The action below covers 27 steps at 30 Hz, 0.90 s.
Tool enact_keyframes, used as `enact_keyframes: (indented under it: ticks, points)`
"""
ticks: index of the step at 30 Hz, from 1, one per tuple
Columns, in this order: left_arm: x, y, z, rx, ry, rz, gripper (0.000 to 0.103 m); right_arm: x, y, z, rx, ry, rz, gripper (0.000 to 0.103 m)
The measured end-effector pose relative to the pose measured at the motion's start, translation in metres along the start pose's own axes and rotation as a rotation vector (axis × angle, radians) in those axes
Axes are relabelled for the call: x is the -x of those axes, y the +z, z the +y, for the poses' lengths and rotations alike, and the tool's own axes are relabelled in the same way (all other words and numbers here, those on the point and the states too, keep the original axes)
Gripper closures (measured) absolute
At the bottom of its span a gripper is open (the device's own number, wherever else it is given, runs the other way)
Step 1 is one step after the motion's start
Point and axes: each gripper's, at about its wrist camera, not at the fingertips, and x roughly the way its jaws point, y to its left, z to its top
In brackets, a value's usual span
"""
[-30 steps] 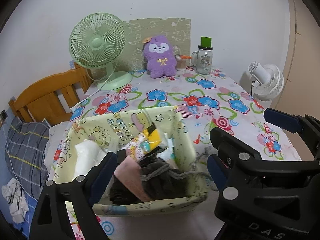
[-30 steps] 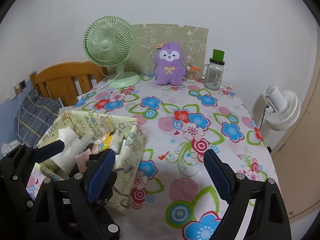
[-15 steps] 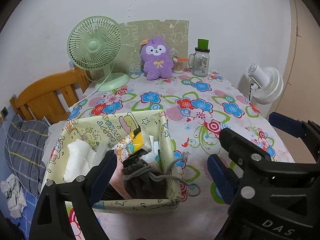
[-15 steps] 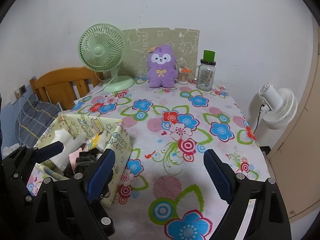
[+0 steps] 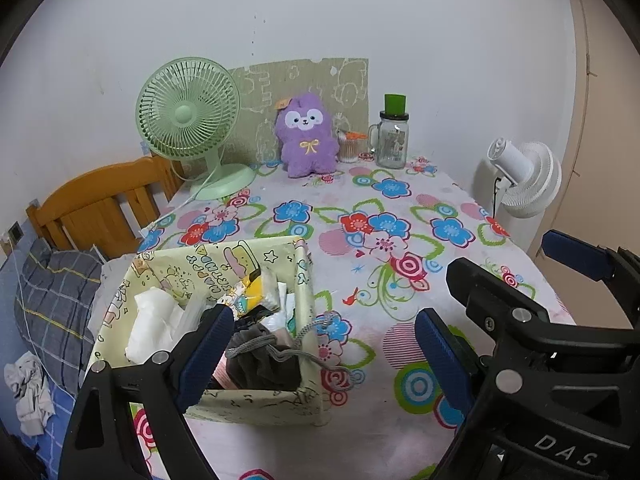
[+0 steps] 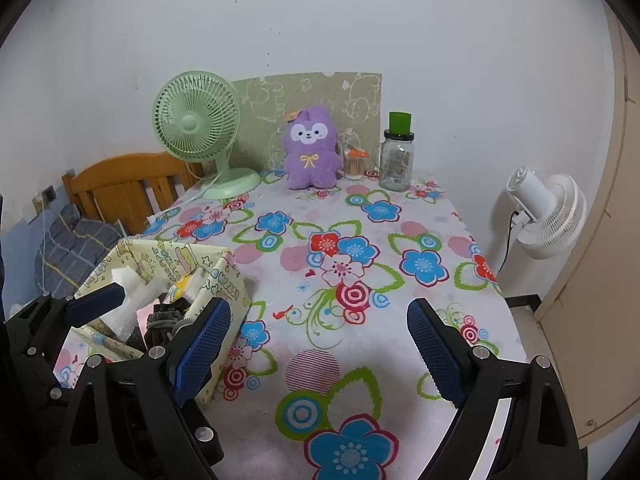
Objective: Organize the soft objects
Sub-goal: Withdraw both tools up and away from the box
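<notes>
A flower-print table (image 6: 352,364) carries everything. Ahead-left of the right gripper (image 6: 318,350) sits a fabric bin (image 6: 224,284) — far beyond stand a green fan (image 6: 200,128), purple plush (image 6: 310,152) and glass jar (image 6: 396,160).

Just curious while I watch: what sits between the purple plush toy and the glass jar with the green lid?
A small clear container with an orange top stands between the purple plush toy and the glass jar; the right wrist view shows it best.
</notes>
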Motion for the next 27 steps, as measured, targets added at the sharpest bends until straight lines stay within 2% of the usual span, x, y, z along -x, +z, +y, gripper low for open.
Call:
enact_keyframes:
  ticks: [12,27]
  points:
    - [0.020,-0.006,-0.007,0.016,0.016,-0.048,0.007,0.028,-0.009,-0.013,0.009,-0.019,-0.055,0.011]
    - [0.037,-0.011,0.003,0.040,0.051,-0.105,0.004,0.052,-0.014,-0.020,0.004,-0.039,-0.108,0.011]
